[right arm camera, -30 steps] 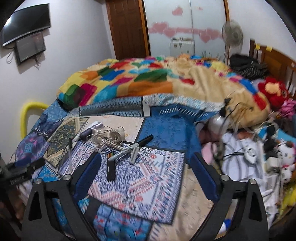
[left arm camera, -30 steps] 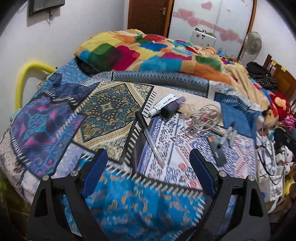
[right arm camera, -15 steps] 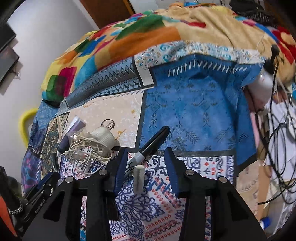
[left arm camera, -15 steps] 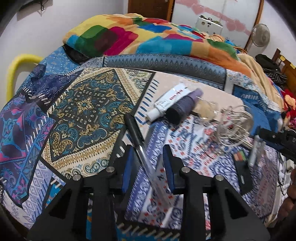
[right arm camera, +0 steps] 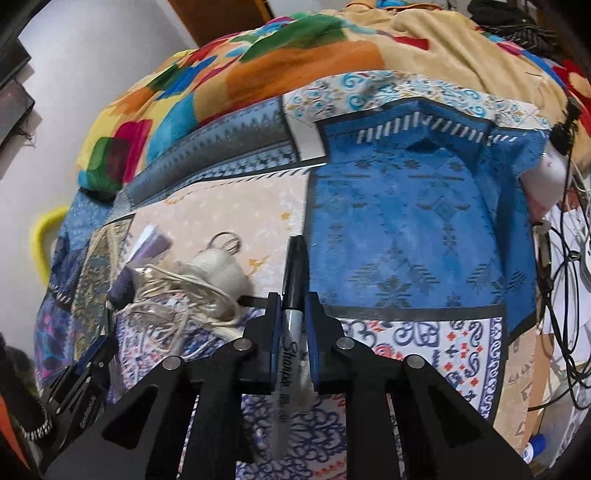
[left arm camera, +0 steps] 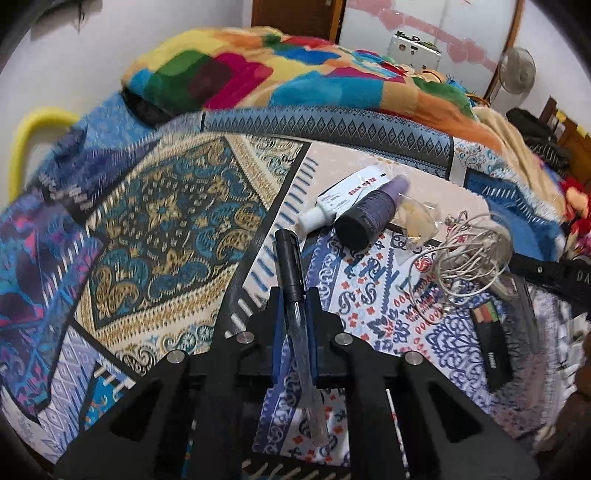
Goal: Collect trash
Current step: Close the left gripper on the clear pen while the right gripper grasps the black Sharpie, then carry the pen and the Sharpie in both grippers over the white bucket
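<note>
Black pen [left arm camera: 291,280] clamped in left claw [left arm camera: 293,295], marker [right arm camera: 293,295] in right claw [right arm camera: 293,301], beside tangled cord [left arm camera: 469,266].

A bedroom: patchwork bed [left arm camera: 155,206], blanket [left arm camera: 280,70], door [left arm camera: 295,14].

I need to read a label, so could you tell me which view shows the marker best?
The right wrist view: the marker, shut in the right gripper, shows its printed name. The left wrist view does not show it.
</note>
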### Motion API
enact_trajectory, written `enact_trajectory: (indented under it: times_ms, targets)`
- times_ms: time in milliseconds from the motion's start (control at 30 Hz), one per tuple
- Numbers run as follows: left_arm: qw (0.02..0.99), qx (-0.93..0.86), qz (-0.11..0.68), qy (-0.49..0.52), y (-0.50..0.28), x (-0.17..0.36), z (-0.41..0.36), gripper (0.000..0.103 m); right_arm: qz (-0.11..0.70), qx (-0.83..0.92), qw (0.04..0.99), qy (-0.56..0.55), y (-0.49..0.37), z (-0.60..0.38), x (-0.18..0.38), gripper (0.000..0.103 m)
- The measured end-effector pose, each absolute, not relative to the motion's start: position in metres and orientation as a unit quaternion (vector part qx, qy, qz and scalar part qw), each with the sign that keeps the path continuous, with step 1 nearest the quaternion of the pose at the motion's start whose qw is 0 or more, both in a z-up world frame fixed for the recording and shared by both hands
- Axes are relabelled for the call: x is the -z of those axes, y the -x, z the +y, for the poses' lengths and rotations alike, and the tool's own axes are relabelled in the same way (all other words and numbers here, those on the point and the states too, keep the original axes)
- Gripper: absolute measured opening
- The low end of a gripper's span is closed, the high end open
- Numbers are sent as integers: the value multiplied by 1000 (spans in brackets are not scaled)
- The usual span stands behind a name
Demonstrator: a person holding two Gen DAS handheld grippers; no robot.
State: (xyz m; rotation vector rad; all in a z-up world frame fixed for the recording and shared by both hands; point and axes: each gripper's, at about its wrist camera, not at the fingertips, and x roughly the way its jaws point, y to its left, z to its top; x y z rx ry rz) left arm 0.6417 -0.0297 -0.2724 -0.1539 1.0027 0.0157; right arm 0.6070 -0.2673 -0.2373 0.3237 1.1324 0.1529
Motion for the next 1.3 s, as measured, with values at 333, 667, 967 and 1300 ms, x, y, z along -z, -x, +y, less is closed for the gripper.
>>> enact_trajectory:
  times_ms: [333,667,967,1300]
  targets:
    - [879,17,469,84,-596,227,-31,10,503,-93,846,-148,-578,-271,193,12]
    - [902,42,424,68,-527,143,-41,10,463,-101,873,-116,-524,-268,127,12]
    - [923,39,376,68,-444,75,-28,10,418,-132,894,-94,-458,-248,66,12]
    - [939,15,338,69,-355,31,13,10,377,-177,907,-70,-384,-212,21,12]
